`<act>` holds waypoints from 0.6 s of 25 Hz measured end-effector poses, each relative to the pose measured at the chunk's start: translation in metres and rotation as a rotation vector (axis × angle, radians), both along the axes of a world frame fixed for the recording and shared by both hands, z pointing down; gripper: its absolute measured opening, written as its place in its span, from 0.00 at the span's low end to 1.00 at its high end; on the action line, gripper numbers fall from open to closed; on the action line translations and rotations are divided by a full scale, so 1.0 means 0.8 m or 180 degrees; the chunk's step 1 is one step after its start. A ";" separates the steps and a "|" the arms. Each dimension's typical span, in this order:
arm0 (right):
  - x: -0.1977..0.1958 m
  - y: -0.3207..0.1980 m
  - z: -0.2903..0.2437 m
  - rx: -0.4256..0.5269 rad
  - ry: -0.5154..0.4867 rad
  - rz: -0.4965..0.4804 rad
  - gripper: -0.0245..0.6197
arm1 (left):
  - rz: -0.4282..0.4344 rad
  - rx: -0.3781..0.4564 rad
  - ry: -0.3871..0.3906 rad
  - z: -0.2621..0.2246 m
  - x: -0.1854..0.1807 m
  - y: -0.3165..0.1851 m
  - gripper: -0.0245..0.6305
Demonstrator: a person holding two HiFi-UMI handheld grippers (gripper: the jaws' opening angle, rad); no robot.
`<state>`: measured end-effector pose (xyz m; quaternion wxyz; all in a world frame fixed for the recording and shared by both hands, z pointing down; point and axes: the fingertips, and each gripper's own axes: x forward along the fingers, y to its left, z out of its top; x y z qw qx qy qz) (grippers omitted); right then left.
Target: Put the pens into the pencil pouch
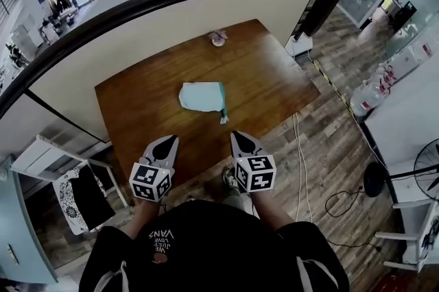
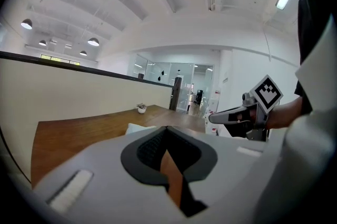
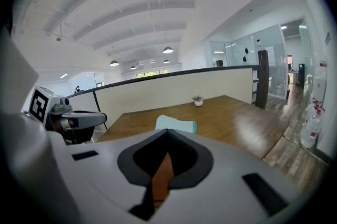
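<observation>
Table (image 1: 274,78) carries pouch (image 1: 202,96) at centre, well clear of my grippers. Left gripper (image 1: 167,140) and right gripper (image 1: 240,137) are both closed tight, holding nothing. No loose pens visible; I judge filling done, next move only checks the pouch is shut.

The pouch (image 1: 201,96) is pale mint with a darker teal right end. It lies flat near the middle of the table (image 1: 267,71). A small teal tab (image 1: 223,119) trails from its near right corner.
</observation>
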<state>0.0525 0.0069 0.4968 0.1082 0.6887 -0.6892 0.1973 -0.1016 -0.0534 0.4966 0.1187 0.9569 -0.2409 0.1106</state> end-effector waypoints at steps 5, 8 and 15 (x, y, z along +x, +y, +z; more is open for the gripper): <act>-0.018 0.012 0.003 -0.0026 0.0022 -0.0003 0.06 | 0.0106 0.0011 0.0000 0.002 -0.004 0.010 0.05; -0.025 0.019 0.007 -0.0031 0.0034 -0.0009 0.06 | 0.0169 0.0016 0.0020 0.004 -0.003 0.016 0.05; -0.030 0.027 0.009 -0.0046 0.0037 0.0016 0.06 | 0.0226 0.0013 0.0054 0.002 -0.002 0.024 0.05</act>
